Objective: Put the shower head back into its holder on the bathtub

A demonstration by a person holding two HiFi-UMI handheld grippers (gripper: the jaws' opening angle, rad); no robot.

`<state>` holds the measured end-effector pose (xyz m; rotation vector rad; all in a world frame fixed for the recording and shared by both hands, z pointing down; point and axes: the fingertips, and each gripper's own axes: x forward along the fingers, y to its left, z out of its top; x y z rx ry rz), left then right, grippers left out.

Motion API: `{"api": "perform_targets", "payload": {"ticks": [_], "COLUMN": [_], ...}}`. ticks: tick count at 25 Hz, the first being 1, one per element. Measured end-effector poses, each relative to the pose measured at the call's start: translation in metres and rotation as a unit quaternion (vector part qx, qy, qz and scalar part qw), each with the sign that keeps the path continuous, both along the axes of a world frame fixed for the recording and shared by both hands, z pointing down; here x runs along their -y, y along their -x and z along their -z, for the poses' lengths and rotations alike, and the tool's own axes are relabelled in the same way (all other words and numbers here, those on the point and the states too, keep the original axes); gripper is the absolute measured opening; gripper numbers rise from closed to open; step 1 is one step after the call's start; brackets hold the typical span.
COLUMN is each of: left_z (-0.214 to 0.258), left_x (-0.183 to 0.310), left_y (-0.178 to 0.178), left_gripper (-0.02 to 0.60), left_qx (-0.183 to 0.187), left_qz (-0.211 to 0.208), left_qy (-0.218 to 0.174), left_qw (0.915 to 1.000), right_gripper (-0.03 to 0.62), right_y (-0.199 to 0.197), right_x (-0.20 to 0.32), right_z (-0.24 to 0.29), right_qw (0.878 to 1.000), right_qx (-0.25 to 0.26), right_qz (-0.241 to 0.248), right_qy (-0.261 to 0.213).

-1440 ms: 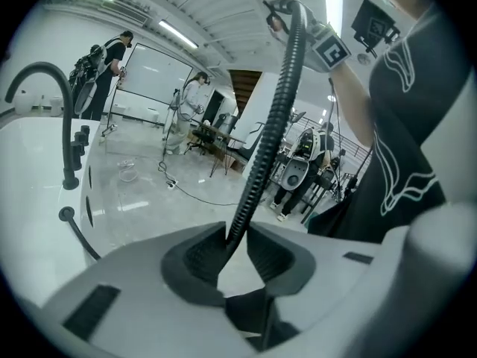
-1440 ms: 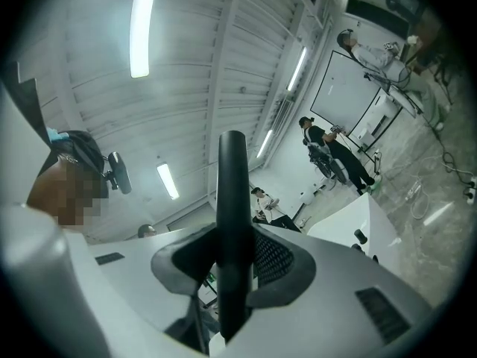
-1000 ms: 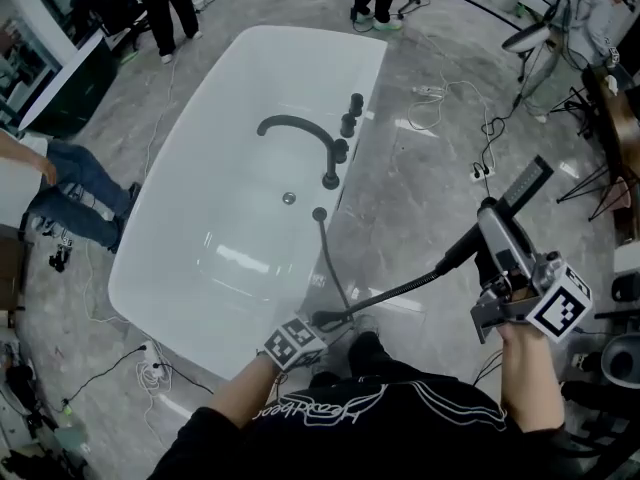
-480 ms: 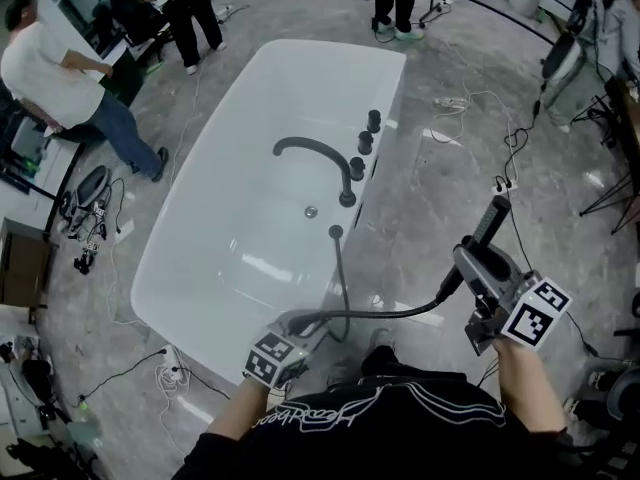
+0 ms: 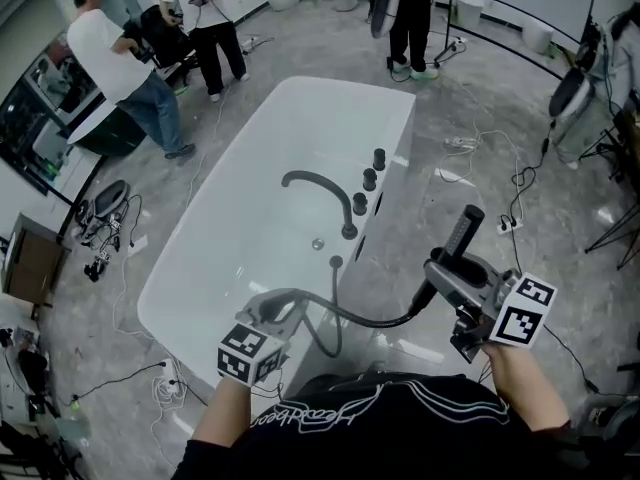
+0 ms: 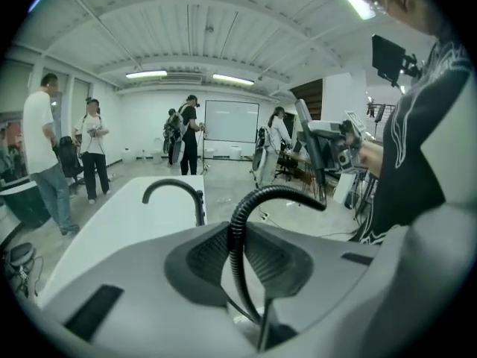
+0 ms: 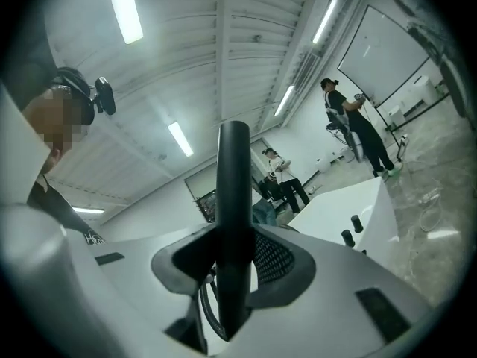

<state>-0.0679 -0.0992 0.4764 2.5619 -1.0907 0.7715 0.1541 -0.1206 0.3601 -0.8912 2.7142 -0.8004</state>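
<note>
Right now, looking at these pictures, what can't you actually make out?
- Head view: holder opening on the bathtub, too small.
- Right gripper view: shower head lower end, hidden inside the right gripper.
- Left gripper view: hose lower run, behind the left gripper.

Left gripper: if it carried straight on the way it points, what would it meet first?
Probably the white bathtub, near the curved spout. The hose is in its tongs. Depth is unclear.
</note>
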Motion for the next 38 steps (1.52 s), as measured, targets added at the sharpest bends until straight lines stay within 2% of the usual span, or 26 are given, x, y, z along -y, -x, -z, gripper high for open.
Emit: {"api": "perform_targets", "payload": {"ticks": [5,10,16,23,27,33,38], "left_z": [0.068,0.12,0.147,0.184,0.208,0.237,0.257], "left_x": [0.03,0.046,0.064,0.103,0.131,0.157,0.181], "left_y": [0.008,0.019,0.025,0.033,0.029,0.019,0.005], "left_gripper": [0.063,0.063,0.063,0.063,0.063,0.063,0.063], "left_qx": [-0.036,-0.038,-0.035,-0.008,0.0,-0.011,-0.007], "left_qz": [0.032,0.038,0.039,0.036,0.026,0.023,0.011], "left_qy": [-0.056,-0.099,-0.125,-0.176,-0.201,-0.23,-0.254], "left_qw": [0.9973,0.9936,0.9907,0.9837,0.9792,0.9728,0.967], "right_gripper": [0.132,0.132,0.13,0.13,0.13,0.13,0.13], "right_y": [0.007,0.002,0.002,0.012,0.011,0.003,-0.005], "right_x": [0.003,0.006,0.014,0.041,0.058,0.067,0.074], "right_z": [0.03,0.057,0.059,0.053,0.066,0.086,0.098], "right_qw": [0.999,0.998,0.998,0.998,0.997,0.995,0.993], "right_qx": [-0.006,0.01,0.018,0.025,0.037,0.06,0.07], "right_qz": [0.029,0.028,0.026,0.016,0.008,-0.004,-0.013], "right_qy": [-0.039,-0.057,-0.06,-0.052,-0.06,-0.077,-0.093]}}
